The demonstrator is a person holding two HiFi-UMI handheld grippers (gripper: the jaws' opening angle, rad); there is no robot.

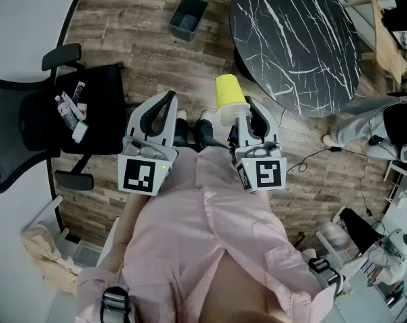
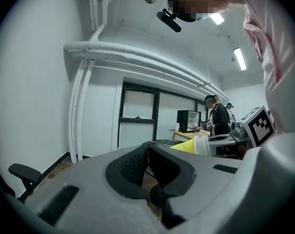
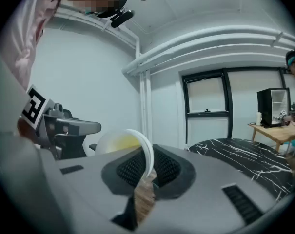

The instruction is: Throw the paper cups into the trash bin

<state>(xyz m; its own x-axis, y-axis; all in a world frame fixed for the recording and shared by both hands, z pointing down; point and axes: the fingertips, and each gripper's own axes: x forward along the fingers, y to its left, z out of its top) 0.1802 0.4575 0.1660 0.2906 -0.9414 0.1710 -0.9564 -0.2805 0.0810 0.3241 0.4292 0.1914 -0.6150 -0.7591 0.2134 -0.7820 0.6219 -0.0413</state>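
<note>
A yellow paper cup (image 1: 230, 91) is pinched by its white rim in my right gripper (image 1: 244, 113), which is shut on it in front of the person's pink shirt. In the right gripper view the cup (image 3: 119, 143) tilts to the left, with its rim between the jaws of the right gripper (image 3: 148, 165). My left gripper (image 1: 167, 103) hangs beside it with nothing in it. In its own view the left gripper (image 2: 148, 149) has its jaws pressed together, and the cup (image 2: 192, 145) shows to the right. A dark trash bin (image 1: 188, 17) stands on the wood floor ahead.
A round black marble table (image 1: 294, 39) fills the upper right. A black office chair (image 1: 48, 116) with small items on its seat stands at the left. Other people and desks (image 1: 391, 39) are at the right edge. A cable (image 1: 311, 159) runs across the floor.
</note>
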